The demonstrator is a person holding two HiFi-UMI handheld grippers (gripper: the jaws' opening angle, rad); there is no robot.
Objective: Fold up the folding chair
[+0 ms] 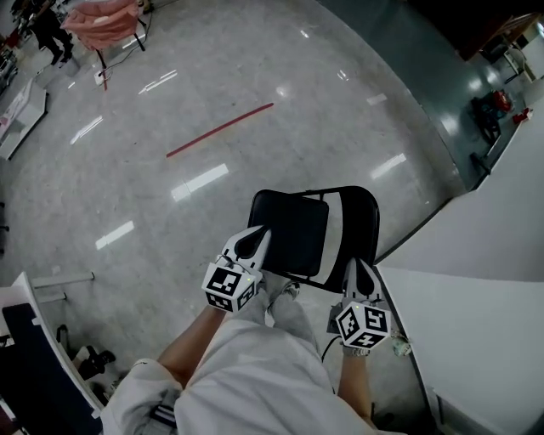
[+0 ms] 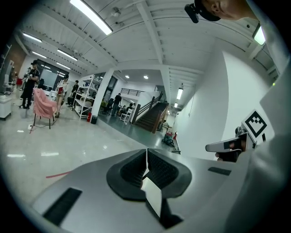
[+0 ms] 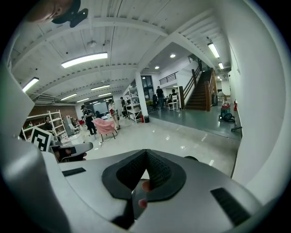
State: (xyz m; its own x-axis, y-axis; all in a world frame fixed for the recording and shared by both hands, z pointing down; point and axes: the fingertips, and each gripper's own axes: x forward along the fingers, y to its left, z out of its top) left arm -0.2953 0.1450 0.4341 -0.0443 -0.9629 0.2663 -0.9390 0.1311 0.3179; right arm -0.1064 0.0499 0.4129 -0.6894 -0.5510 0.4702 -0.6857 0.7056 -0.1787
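Head view: chair [image 1: 293, 229] unfolded on the floor, just ahead of both grippers (backrest toward the right). Left gripper [image 1: 253, 244] shut, empty, at seat's near corner; right gripper [image 1: 357, 276] likewise shut and empty, nearest the backrest.

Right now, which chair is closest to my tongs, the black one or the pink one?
The black folding chair, just in front of the left tongs and right tongs. The pink chair stands far off, at the head view's top left.

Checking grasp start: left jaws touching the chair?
Apart. Left gripper view shows the left gripper with shut jaws against bare floor; the chair merely overlaps in head view.
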